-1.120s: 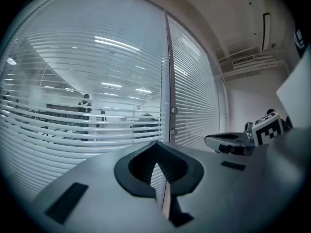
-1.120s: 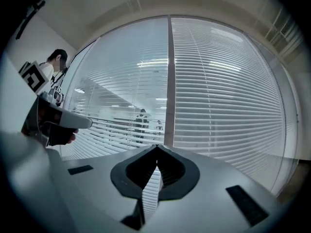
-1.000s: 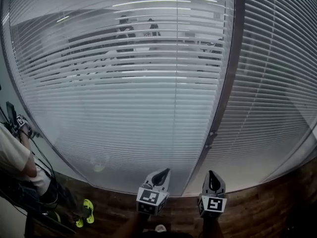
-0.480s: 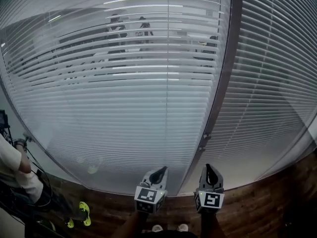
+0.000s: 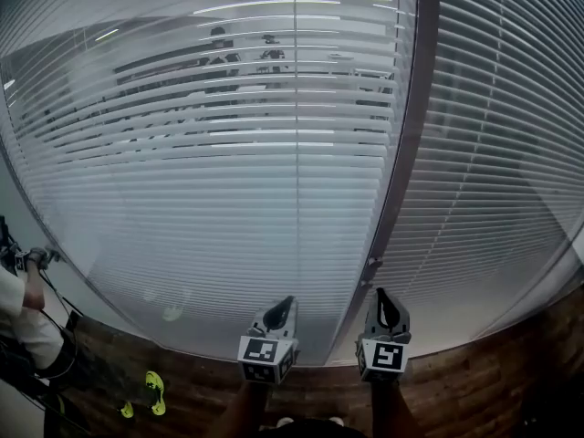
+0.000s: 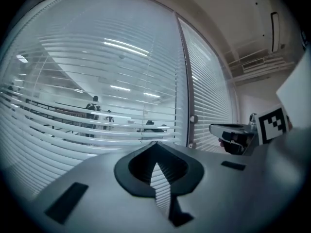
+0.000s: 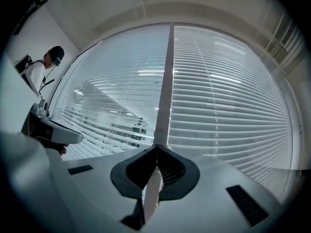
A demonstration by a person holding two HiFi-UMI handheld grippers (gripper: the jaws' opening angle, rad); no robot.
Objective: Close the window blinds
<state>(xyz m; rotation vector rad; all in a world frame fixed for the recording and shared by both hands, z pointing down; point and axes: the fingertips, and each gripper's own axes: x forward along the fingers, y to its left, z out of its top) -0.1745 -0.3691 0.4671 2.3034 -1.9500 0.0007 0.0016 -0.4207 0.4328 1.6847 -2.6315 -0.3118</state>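
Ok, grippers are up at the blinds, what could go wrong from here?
1. Left gripper and right gripper are shut, empty and aimed at the slats: pushing on could bend them.
2. No cord or wand shows, only a small knob on the post, so a grab may miss.
3. A person stands at left: a wide swing might hit them.

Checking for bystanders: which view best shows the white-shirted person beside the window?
Right gripper view: the person shows head and torso. Head view catches only an arm and legs; left gripper view, nothing.
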